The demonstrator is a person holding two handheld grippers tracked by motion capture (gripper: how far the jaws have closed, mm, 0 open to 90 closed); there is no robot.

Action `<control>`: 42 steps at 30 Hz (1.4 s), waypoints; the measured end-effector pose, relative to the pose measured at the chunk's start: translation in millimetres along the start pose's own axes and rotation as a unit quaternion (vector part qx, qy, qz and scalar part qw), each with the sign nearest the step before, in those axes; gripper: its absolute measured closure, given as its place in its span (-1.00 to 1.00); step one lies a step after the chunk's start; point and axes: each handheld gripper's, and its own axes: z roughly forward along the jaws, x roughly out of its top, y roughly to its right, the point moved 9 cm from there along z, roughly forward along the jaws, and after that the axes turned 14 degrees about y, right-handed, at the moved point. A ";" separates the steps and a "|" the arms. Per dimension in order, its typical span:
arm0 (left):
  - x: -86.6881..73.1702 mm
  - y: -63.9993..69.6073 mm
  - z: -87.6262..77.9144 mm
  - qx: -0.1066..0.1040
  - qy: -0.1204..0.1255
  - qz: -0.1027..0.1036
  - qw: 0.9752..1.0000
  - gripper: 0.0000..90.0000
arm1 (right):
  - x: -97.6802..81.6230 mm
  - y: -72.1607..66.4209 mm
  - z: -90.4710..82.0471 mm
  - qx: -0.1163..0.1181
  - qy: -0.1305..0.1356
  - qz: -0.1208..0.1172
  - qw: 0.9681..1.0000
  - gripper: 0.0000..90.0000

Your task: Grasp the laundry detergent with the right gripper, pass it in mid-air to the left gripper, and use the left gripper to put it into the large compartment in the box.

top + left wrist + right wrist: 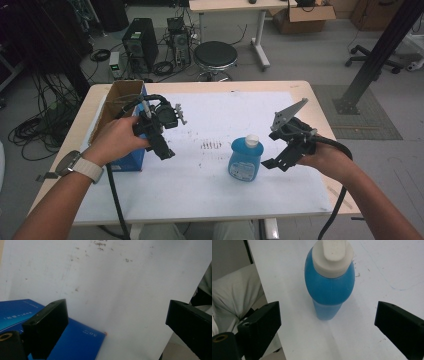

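Observation:
A blue bottle (245, 160) with a white cap stands upright on the white sheet near the table's middle; in the right gripper view the bottle (329, 282) is seen from above, ahead of the jaws. My right gripper (274, 163) hovers just right of it, open, nothing between its jaws (327, 325). My left gripper (167, 152) is held above the sheet beside a blue box (131, 159), open and empty. In the left gripper view the blue box (75, 340) lies under the left jaw, with my left gripper (117, 322) pointing down at the sheet.
An open cardboard box (116, 102) sits at the table's left, behind the blue box. The white sheet (210, 185) covers most of the wooden table (320, 115). A round stool (215, 55) and computer towers (140, 42) stand on the floor beyond the far edge.

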 end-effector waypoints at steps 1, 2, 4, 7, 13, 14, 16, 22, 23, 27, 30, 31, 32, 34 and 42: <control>0.0 -0.3 0.2 0.000 -0.001 0.001 1.000 -0.89 | -0.4 0.0 0.6 0.000 0.003 0.001 1.000 -0.86; -0.1 -0.3 0.6 0.000 0.000 0.000 1.000 -0.89 | -0.3 -0.1 1.2 -0.001 0.008 0.001 1.000 -0.86; -0.1 -0.3 1.0 -0.001 -0.001 0.000 1.000 -0.89 | -1.0 -0.4 2.7 0.001 0.016 0.003 1.000 -0.86; -0.3 0.0 1.6 -0.001 -0.002 -0.001 1.000 -0.89 | -2.6 -0.5 4.4 0.003 0.020 0.002 1.000 -0.86; -0.2 -0.4 3.2 -0.002 -0.001 0.000 1.000 -0.89 | -9.0 -0.2 10.8 0.004 0.039 0.006 0.999 -0.86; -0.2 -0.4 3.2 -0.002 -0.001 0.000 1.000 -0.89 | -9.0 -0.2 10.8 0.004 0.039 0.006 0.999 -0.86; -0.2 -0.8 3.2 -0.002 -0.002 0.000 1.000 -0.89 | -10.6 0.3 12.2 0.005 0.048 0.006 0.999 -0.85; -0.1 -1.4 4.0 -0.002 -0.001 -0.002 1.000 -0.89 | -16.4 0.8 17.2 0.008 0.080 0.013 0.997 -0.85; 0.3 -1.2 4.2 -0.001 0.000 -0.002 1.000 -0.89 | -17.3 0.7 18.0 0.008 0.084 0.013 0.996 -0.85; 1.0 -0.5 5.3 -0.002 -0.001 0.001 1.000 -0.89 | -20.2 0.4 20.6 0.008 0.095 0.016 0.995 -0.85; 1.6 0.0 5.6 -0.002 -0.002 0.002 1.000 -0.89 | -22.2 0.6 21.8 0.006 0.103 0.016 0.995 -0.85; 1.6 0.0 5.6 -0.002 -0.002 0.002 1.000 -0.89 | -22.2 0.6 21.8 0.006 0.103 0.016 0.995 -0.85; 1.9 -0.1 5.6 -0.002 -0.002 0.002 1.000 -0.89 | -22.9 0.7 22.1 0.006 0.106 0.016 0.994 -0.85; 2.0 -0.3 6.1 -0.002 -0.001 0.002 1.000 -0.89 | -25.3 1.1 22.7 0.005 0.114 0.019 0.993 -0.85; 2.3 -0.7 6.9 -0.003 -0.003 0.001 1.000 -0.89 | -31.3 2.0 25.3 0.005 0.142 0.024 0.990 -0.85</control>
